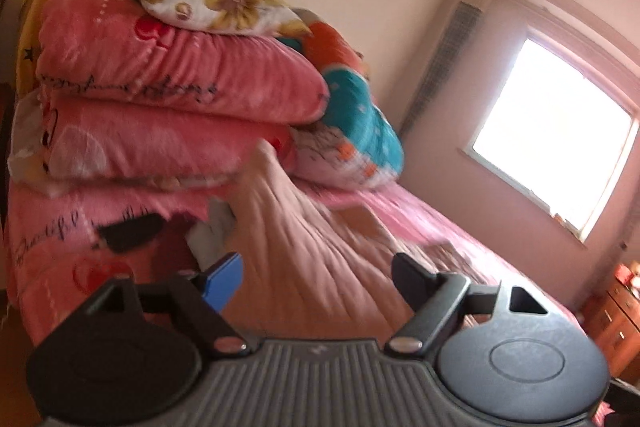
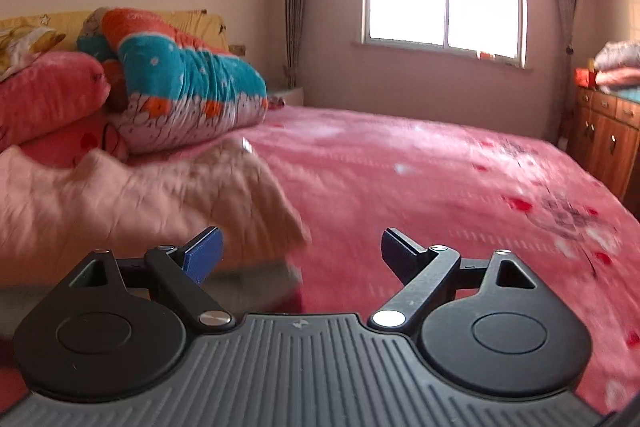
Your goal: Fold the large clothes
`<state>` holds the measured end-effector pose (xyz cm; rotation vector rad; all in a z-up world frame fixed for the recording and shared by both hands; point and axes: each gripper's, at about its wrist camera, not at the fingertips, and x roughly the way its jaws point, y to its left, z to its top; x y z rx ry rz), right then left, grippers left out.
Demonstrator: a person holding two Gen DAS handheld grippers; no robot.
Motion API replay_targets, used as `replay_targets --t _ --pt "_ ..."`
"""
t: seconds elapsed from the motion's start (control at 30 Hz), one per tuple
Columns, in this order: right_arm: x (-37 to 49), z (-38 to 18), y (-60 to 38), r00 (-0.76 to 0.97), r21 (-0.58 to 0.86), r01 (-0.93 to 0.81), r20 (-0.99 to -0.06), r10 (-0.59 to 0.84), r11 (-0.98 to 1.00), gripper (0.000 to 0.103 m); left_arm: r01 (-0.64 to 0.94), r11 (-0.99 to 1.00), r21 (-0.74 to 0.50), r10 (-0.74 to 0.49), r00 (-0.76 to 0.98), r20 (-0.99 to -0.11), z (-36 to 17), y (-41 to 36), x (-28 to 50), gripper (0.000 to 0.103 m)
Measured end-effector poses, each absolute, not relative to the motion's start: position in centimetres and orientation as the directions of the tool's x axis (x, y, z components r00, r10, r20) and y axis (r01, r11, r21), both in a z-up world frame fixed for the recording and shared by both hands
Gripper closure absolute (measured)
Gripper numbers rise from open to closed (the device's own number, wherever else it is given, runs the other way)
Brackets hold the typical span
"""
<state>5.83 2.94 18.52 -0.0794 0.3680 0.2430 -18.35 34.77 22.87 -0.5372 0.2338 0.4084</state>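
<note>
Garment: pale pink garment (image 2: 132,199) lies rumpled on our bed (image 2: 440,187), blurred, its near edge hidden behind our grippers.
Left gripper: left gripper (image 1: 318,277) spread wide, nothing between the fingers, garment just beyond.
Right gripper: right gripper (image 2: 302,253) released, fully apart, gripping nothing.
Under garment: dark and grey cloth (image 1: 212,231), too smeared for us to name.
Behind: folded quilts (image 1: 168,99) stacked, partly cut off at left.

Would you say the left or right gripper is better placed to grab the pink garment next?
Probably left: the pink garment lies straight ahead between the open left gripper's fingers; it sits off to one side of the open right gripper.
</note>
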Motion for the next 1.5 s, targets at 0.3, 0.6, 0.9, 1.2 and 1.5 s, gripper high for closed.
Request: replay_targets --t 0.3,0.6,0.9,1.2,1.5 --pt "-2.5 19.5 0.2 0.881 0.081 -0.201 -0.42 0.217 0.976 0.0 -0.338 0.868 -0.365 0.223 0.92 -0.322 25.2 25.1 -23.4 0.004" --pt "-9.5 20.7 -2.3 0.889 0.136 -0.211 -0.386 0.248 0.968 0.0 -0.253 0.934 -0.251 0.179 0.942 -0.283 28.6 18.0 -26.4 0.001" --pt "-13.5 25.1 -4.2 0.938 0.152 -0.195 -0.261 0.23 0.969 0.0 -0.206 0.962 -0.181 0.166 0.963 -0.212 31.7 14.1 -28.3 0.001" --pt "-15.5 27.1 -5.2 0.961 0.155 -0.169 -0.195 0.198 0.973 0.0 -0.155 0.981 -0.114 0.129 0.969 -0.21 32.8 10.7 -28.2 0.001" --pt "-15.3 27.0 -5.1 0.963 0.144 -0.153 -0.2 0.181 0.978 0.0 -0.162 0.985 -0.066 0.144 0.966 -0.213 32.7 9.5 -28.4 0.001"
